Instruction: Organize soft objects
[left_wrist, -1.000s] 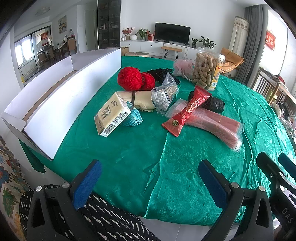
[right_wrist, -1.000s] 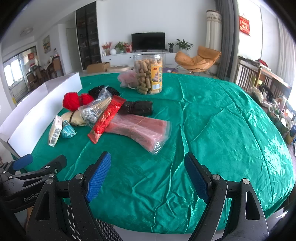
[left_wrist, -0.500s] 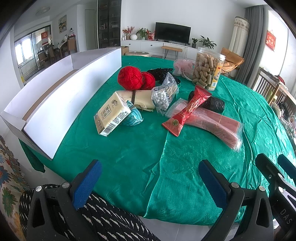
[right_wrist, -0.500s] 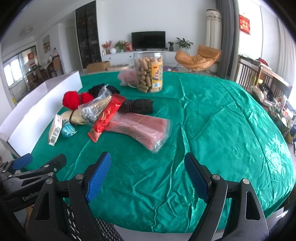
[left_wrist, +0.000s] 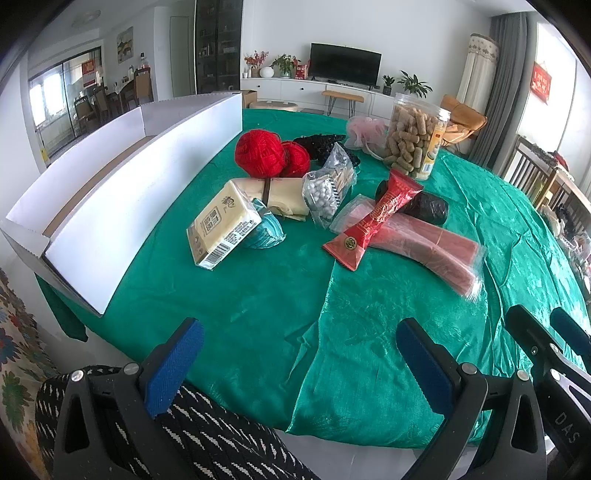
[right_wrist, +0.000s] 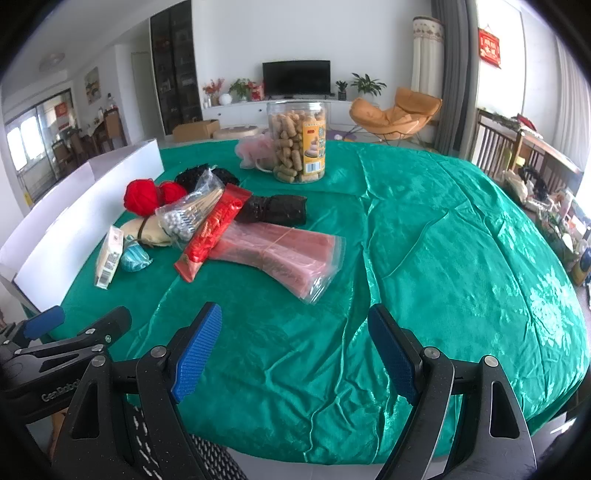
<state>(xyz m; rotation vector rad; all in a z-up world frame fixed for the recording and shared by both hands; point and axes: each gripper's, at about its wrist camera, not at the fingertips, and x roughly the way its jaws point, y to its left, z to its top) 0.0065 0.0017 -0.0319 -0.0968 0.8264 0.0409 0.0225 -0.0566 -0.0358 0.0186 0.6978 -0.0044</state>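
A pile of soft items lies on the green tablecloth (left_wrist: 258, 302): two red yarn balls (left_wrist: 260, 152) (right_wrist: 140, 195), a teal yarn ball (left_wrist: 266, 229), a tissue pack (left_wrist: 221, 229) (right_wrist: 109, 256), a cream cloth roll (left_wrist: 284, 192), a black roll (left_wrist: 428, 208) (right_wrist: 275, 209), a pink mesh puff (left_wrist: 364, 133) and pink plastic bags (left_wrist: 432, 247) (right_wrist: 280, 254). My left gripper (left_wrist: 299, 365) hangs open at the near table edge, well short of the pile. My right gripper (right_wrist: 291, 354) is open too, to the right of the left one, empty.
A long white cardboard box (left_wrist: 122, 195) (right_wrist: 74, 218) stands open along the table's left side. A clear jar of snacks (left_wrist: 415, 136) (right_wrist: 298, 140) stands at the back. A red packet (left_wrist: 376, 218) and a bag of beads (left_wrist: 327, 188) lie in the pile.
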